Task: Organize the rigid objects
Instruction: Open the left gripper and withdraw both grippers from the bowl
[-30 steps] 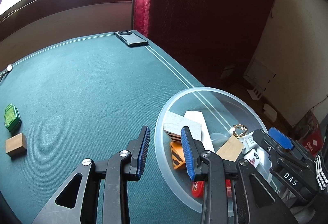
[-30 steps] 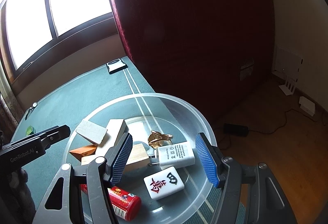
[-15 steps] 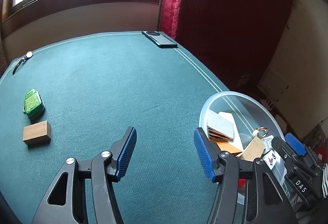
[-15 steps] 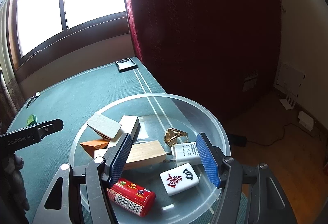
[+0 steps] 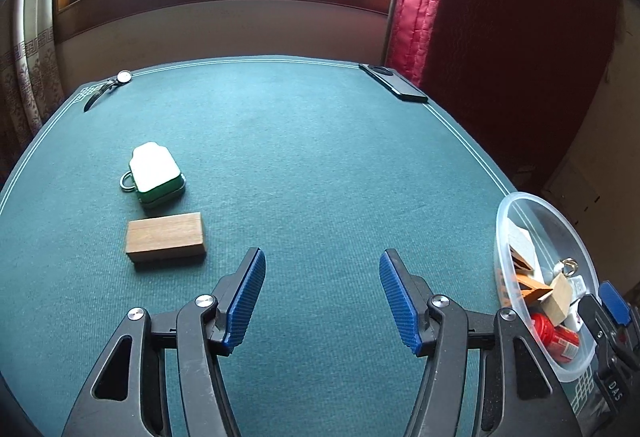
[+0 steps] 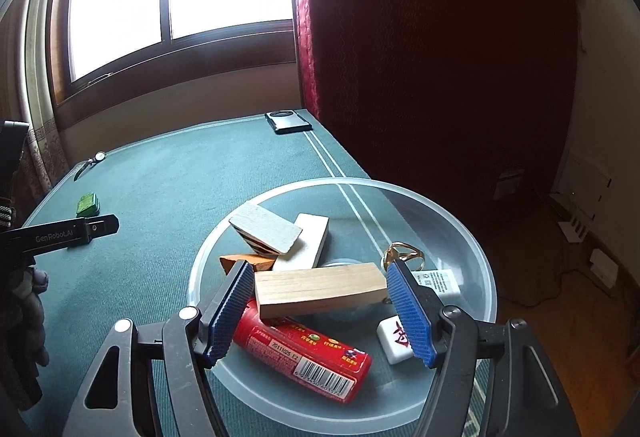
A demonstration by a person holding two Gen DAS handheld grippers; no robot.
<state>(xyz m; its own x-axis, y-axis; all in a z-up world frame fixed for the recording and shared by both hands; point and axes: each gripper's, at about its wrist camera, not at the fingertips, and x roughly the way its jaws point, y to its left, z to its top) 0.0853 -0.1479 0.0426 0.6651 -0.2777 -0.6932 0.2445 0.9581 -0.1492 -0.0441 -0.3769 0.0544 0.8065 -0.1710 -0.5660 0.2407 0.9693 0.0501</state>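
Observation:
A clear plastic bowl [image 6: 476, 261] [image 5: 505, 221] on the green table holds several small items: a wooden block [image 6: 320, 287], a red tube [image 6: 300, 351], a mahjong tile [image 6: 394, 339], a white charger [image 6: 438, 281], a gold ring [image 6: 402, 251] and pale blocks [image 6: 266, 231]. My right gripper [image 6: 324, 313] hangs open above the bowl, nothing between its blue pads. My left gripper [image 5: 322, 303] is open over bare felt. Ahead of it to the left lie a wooden block [image 5: 165, 237] and a green-and-white case [image 5: 155, 173].
A dark phone [image 5: 394, 87] [image 6: 289, 121] lies at the far right table corner. A wristwatch [image 5: 106, 87] [image 6: 90, 163] rests at the far left edge. A red curtain [image 5: 416, 5] hangs behind the table. The floor drops away right of the bowl.
My left gripper swung left, away from the bowl, and now faces the wooden block and green case. My right gripper shifted slightly over the bowl; the bowl's contents look closer.

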